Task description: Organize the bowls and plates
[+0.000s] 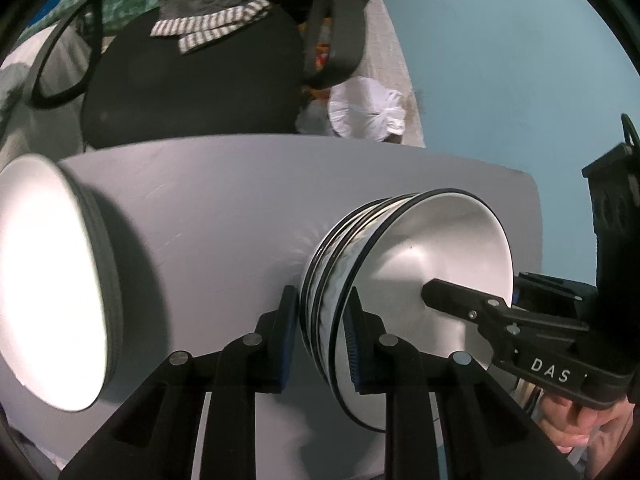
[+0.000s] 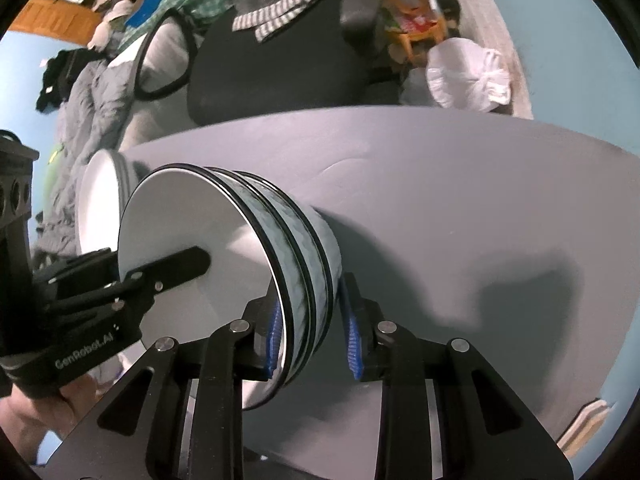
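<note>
A stack of three white bowls with black rims and marbled grey sides (image 1: 404, 280) stands on the grey table (image 1: 224, 208); it also shows in the right wrist view (image 2: 304, 248). My left gripper (image 1: 322, 344) straddles the stack's rim, one finger inside the top bowl, one outside; its fingers look slightly apart from the walls. My right gripper (image 2: 312, 340) straddles the opposite rim the same way. Each gripper shows in the other's view, reaching into the bowl (image 1: 452, 296) (image 2: 180, 266). A stack of white plates (image 1: 52, 280) stands to the left (image 2: 102, 196).
A black office chair (image 1: 192, 88) stands beyond the table's far edge, with a striped cloth on it. A white plastic bag (image 1: 368, 108) lies on the floor behind. Bedding and clutter lie beyond the left side (image 2: 80, 120).
</note>
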A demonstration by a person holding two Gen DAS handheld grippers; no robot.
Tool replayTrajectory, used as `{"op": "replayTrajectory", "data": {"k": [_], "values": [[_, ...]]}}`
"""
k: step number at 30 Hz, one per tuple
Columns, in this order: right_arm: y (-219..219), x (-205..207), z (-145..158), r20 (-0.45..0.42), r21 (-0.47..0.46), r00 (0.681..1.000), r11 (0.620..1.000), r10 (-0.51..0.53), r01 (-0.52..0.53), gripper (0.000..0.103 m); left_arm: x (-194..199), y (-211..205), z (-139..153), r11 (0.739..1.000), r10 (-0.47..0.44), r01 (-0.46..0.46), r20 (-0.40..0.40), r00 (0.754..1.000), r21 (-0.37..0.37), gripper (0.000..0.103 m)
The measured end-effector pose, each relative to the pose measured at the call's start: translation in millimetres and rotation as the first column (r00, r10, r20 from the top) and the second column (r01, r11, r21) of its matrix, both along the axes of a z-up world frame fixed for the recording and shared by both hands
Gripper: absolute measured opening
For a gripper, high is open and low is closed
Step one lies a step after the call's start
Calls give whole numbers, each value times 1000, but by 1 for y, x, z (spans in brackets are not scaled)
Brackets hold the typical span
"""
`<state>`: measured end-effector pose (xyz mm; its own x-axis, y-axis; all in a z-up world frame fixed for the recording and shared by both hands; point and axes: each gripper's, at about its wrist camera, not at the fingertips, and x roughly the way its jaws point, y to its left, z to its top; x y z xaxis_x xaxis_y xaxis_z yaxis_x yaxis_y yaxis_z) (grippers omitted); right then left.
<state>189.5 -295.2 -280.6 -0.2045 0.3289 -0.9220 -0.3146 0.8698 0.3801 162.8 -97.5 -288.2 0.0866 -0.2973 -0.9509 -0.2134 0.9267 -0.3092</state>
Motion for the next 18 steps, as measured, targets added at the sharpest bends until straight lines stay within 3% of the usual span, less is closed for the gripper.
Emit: {"op": "replayTrajectory", "data": {"k": [8,18], "values": [[30,-22,-4,-14,29,998,998,63,-63,27,-34,23,-2,999,39,-39,-15,999,6,21],[36,-23,-4,19,18,995,995,102,-102,26,-37,26,-4,1000,21,-21,13,1000,-19,22]]}}
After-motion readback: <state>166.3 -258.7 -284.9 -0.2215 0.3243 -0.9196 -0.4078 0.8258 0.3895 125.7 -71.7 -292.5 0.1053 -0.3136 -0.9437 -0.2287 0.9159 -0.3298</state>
